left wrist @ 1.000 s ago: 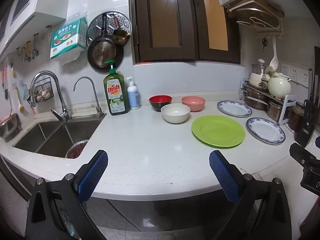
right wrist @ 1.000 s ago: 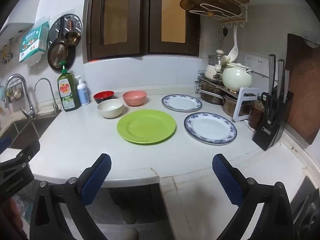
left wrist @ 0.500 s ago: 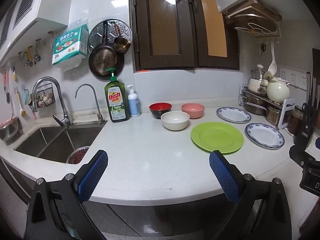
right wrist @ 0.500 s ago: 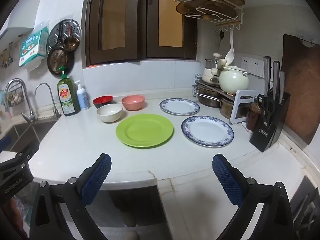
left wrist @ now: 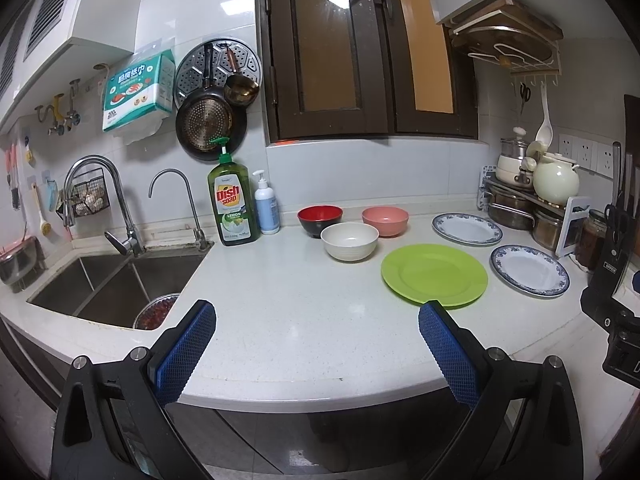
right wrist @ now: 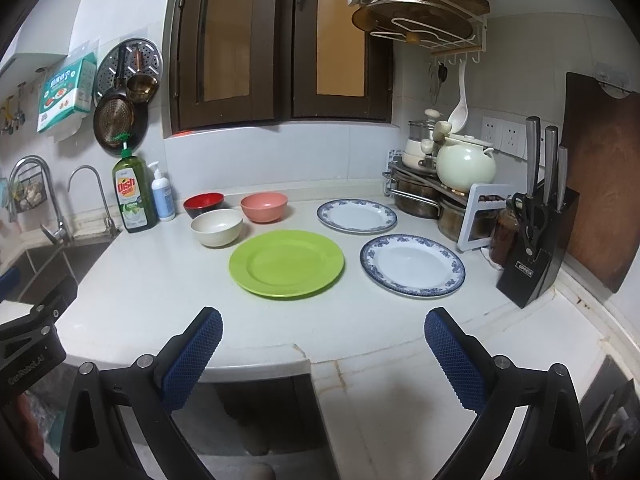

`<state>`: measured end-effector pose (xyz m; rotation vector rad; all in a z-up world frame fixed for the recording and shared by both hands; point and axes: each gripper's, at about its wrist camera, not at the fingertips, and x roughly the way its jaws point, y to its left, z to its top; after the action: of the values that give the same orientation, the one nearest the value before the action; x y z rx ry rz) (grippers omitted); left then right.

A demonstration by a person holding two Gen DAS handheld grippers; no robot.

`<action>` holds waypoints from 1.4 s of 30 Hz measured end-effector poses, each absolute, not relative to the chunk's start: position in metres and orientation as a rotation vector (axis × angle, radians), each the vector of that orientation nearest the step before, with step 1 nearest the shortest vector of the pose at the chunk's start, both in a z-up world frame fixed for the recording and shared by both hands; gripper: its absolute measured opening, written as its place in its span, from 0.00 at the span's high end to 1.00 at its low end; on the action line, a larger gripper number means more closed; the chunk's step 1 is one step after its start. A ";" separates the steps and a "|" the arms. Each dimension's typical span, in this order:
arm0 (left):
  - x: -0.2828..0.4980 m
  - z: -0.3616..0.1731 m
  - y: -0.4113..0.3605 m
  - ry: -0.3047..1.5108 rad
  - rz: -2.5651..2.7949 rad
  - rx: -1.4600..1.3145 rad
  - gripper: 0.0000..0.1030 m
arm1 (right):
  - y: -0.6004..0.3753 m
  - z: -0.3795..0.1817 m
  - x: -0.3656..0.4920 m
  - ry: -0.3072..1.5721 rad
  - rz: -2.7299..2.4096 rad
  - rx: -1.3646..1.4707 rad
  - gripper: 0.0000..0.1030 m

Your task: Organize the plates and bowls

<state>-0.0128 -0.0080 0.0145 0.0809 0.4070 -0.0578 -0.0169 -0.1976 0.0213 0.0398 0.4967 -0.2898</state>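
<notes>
1. Bowls, count three: a red bowl (left wrist: 320,218) and a pink bowl (left wrist: 385,220) stand side by side near the back edge of the counter (left wrist: 280,312); a cream bowl (left wrist: 349,241) stands just in front of them, between the two.
2. Plates, count three: one green plate (right wrist: 286,262) lies mid-counter, just beside the cream bowl; two blue-rimmed plates lie toward the right end, the far plate (right wrist: 357,215) near the back edge and the near plate (right wrist: 412,265) just beside the green one.
3. No plate or bowl touches or rests on another.
4. Soap bottles, count two: a green dish soap bottle (left wrist: 232,200) and a small white pump bottle (left wrist: 267,205) stand upright at the back edge beside the sink (left wrist: 108,280).
5. My left tongs (left wrist: 317,320): released, jaws spread wide, holding nothing, touching nothing. They hover over the front edge of the counter, well apart from the dishes.
6. My right tongs (right wrist: 323,326): released, jaws spread wide, holding nothing, touching nothing. They hover over the front edge, with the green plate and the near blue-rimmed plate ahead of them.
</notes>
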 end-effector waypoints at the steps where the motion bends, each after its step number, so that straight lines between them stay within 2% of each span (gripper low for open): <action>1: -0.013 0.015 -0.008 0.406 -0.057 0.081 0.00 | -0.197 0.022 -0.017 0.496 -0.291 0.041 0.01; 42: -0.013 0.017 -0.012 0.410 -0.061 0.080 0.00 | -0.197 0.023 -0.021 0.491 -0.288 0.035 0.01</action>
<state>-0.0134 -0.0115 0.0171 0.0803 0.4098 -0.0610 -0.0207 -0.1972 0.0231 0.0348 0.4912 -0.2883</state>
